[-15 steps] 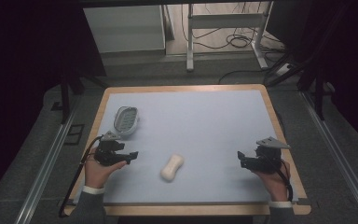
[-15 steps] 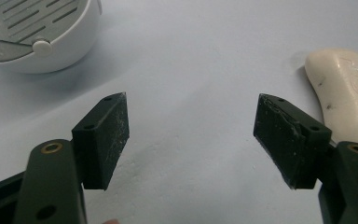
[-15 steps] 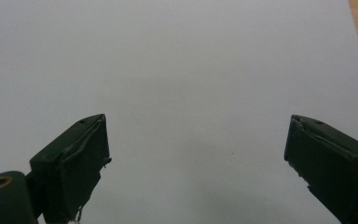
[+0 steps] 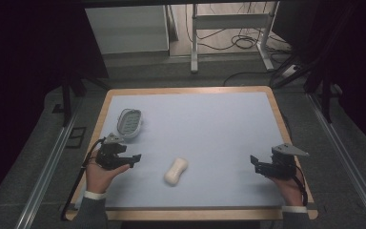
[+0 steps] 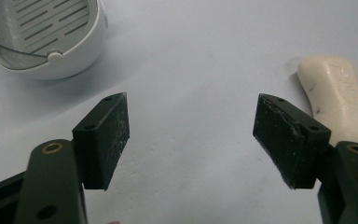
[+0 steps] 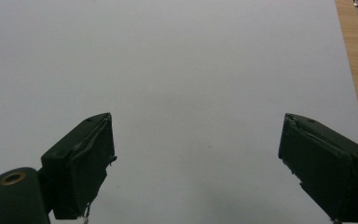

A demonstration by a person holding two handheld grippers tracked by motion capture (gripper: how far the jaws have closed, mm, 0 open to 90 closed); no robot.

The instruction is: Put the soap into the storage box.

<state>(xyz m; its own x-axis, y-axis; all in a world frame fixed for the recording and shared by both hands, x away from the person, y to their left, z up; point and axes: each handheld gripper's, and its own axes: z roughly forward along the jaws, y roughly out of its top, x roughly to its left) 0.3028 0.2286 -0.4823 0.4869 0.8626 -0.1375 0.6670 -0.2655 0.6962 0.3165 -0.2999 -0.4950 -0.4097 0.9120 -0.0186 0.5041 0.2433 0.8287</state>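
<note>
Dark floor lay around the pale tabletop (image 4: 205, 124). Both grippers, left (image 4: 132, 159) and right (image 4: 253, 162), had their fingers wide apart and empty. A cream soap bar (image 4: 176, 171) lay nearer the left one; reaching it end-on looked best (my guess). The soap dish (image 5: 46, 37) was cut off.

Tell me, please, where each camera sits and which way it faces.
High view: above the person's side, looking forward and down on the table; both hands, left tool, right tool show.
Left gripper view: rides the left tool, jaws apart, facing soap bar and soap dish.
Right gripper view: rides the right tool, facing bare mat.
Shared: bar and dish, high and left.
</note>
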